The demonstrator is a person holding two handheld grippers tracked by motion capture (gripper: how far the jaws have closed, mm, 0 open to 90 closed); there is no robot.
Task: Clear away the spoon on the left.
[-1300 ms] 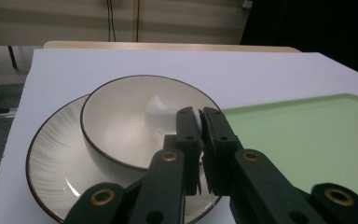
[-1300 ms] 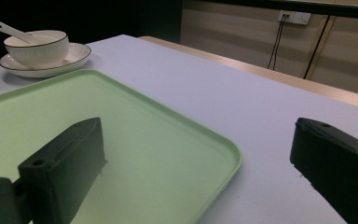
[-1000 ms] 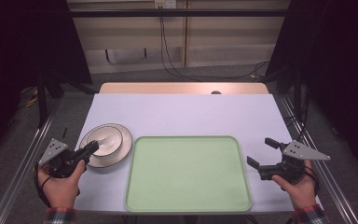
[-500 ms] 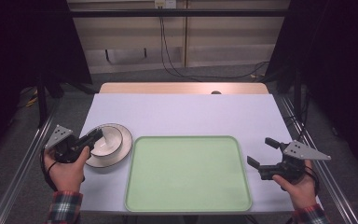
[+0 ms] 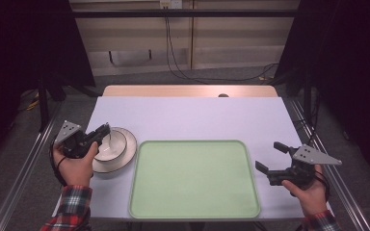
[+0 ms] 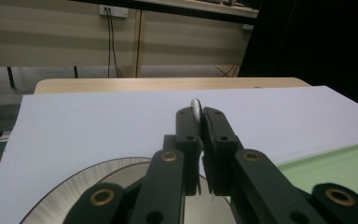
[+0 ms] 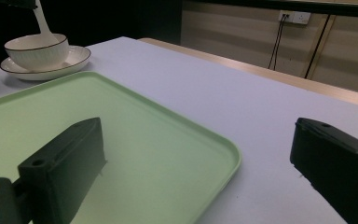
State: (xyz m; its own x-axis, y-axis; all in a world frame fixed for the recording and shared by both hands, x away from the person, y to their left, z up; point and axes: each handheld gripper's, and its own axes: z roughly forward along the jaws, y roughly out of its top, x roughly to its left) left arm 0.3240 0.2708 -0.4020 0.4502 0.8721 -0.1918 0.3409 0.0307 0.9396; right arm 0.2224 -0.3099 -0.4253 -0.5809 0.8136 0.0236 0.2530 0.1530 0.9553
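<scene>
Fingers of the left gripper (image 5: 103, 131), clamped on a white ceramic spoon (image 6: 196, 108), have lifted it farther over the white black-rimmed bowl (image 7: 36, 50) on its plate (image 5: 125, 153); the right gripper's (image 5: 270, 156) stand apart, empty.

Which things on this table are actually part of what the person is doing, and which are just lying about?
In use: left gripper, shut on a white spoon; bowl; plate.

Idle: green tray; right gripper, open.
</scene>
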